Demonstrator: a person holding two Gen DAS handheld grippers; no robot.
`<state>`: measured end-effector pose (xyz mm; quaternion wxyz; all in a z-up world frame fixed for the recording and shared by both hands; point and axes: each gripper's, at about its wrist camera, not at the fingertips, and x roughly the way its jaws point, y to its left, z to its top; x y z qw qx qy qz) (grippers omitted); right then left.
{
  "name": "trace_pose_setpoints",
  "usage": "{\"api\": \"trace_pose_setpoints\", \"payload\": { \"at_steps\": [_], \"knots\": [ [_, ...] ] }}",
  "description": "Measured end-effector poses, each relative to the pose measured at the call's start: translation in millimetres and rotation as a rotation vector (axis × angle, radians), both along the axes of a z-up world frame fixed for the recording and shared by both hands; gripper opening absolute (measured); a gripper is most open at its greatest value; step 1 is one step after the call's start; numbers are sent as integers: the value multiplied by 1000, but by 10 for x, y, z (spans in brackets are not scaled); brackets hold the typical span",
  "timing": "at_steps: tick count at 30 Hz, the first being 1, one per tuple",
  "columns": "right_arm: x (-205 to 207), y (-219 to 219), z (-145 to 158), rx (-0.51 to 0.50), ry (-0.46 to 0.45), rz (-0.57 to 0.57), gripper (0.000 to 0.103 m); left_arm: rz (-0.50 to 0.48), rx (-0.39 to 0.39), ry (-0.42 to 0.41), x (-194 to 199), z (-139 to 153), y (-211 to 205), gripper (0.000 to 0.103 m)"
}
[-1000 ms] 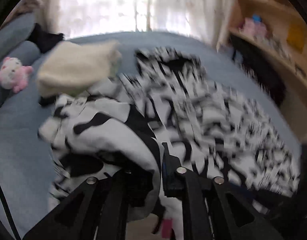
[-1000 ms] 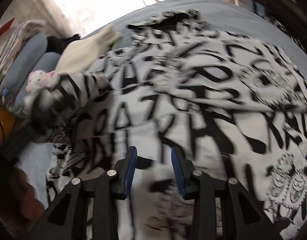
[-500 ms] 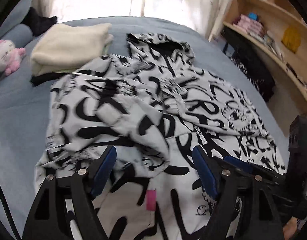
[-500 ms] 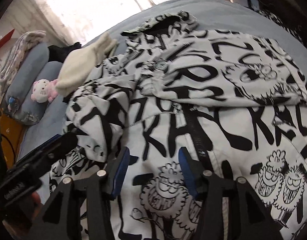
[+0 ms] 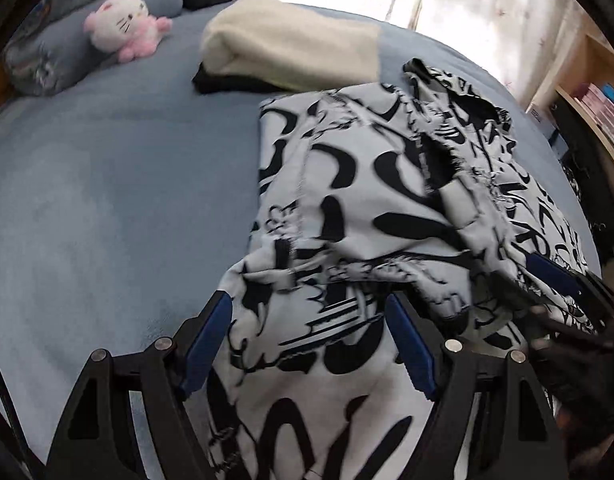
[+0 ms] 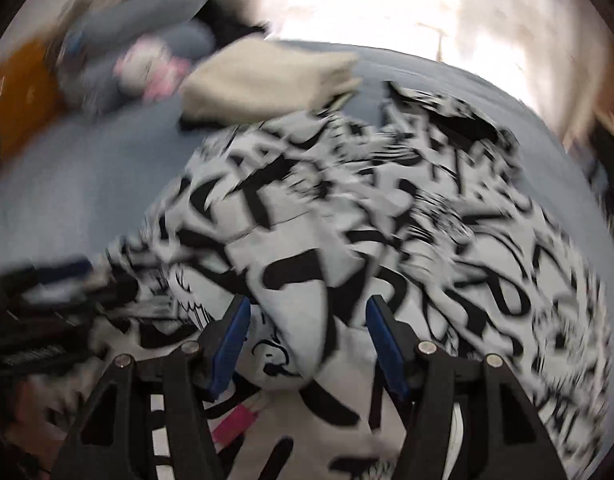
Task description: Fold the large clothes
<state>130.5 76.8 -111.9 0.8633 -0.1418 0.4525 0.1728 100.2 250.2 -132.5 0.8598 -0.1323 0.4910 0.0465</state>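
A large white hoodie with black graffiti print (image 5: 367, 208) lies on a blue-grey bed (image 5: 107, 200), its sleeves folded in over the body. My left gripper (image 5: 309, 340) is open, its blue-padded fingers straddling the hoodie's near left hem. My right gripper (image 6: 307, 332) is open over the hoodie (image 6: 387, 240) near a folded sleeve end; this view is blurred. The right gripper's blue pad also shows in the left wrist view (image 5: 555, 276) at the right. A pink label (image 6: 235, 420) shows near the hem.
A folded cream garment (image 5: 291, 56) lies on a dark one beyond the hoodie. A pink and white plush toy (image 5: 123, 28) sits by a blue-grey pillow (image 5: 47, 60) at the far left. Wooden shelves (image 5: 599, 104) stand to the right.
Both views have swung to the left and closer to the hoodie's near edge. The left gripper let go of the sleeve a second ago and stays open; the right gripper has opened wider.
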Motion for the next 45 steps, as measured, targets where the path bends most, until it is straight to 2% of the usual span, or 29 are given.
{"api": "trace_pose_setpoints", "payload": {
  "at_steps": [3,4,5,6,7,8,9,11,13,15,17,19,23,25,29,34,39,42,45],
  "knots": [
    [37,194,-189,-164,-68,2,59,-4,4,7,-19,-70,46,78],
    [56,225,-212,-208,-101,-11,47,-6,5,6,-27,-81,58,78],
    [76,231,-195,-208,-114,-9,32,-7,5,4,-43,-92,72,78],
    [99,222,-162,-189,-105,-5,2,-8,4,3,-51,-95,86,78],
    [136,189,-87,-150,-91,-13,3,-8,3,1,-55,-95,99,78],
    [160,96,89,-59,-104,-29,3,-8,2,-1,-51,-98,99,78],
    [160,39,202,-9,-121,-37,3,-8,3,0,-45,-96,67,78],
    [138,-239,587,156,-188,-72,3,-7,4,2,-44,-101,64,78],
    [141,-520,815,282,-215,-127,3,-7,7,2,-28,-107,40,78],
    [165,-811,907,383,-198,-196,3,-9,4,-4,-29,-97,23,78],
    [236,-1157,771,455,-101,-289,9,-19,2,-10,-40,-91,-2,78],
    [287,-1353,496,420,2,-382,25,-30,19,-10,-47,-84,-40,78],
    [259,-1727,-150,321,202,-538,27,-53,38,-8,-48,-82,-82,78],
    [206,-1868,-282,322,246,-568,27,-65,43,-4,-45,-76,-80,78],
    [260,-2061,-207,370,240,-580,28,-93,6,-16,30,2,-2,78],
    [568,-2143,-64,408,184,-563,59,-91,-28,-51,349,158,176,78],
    [997,-2186,-110,427,205,-527,59,-88,-41,-10,913,11,373,78],
    [1307,-2162,-246,442,258,-500,59,-60,-91,68,1319,-251,557,78],
    [1445,-2116,-358,425,290,-483,59,-37,-156,97,1567,-404,680,78]
  ]
}}
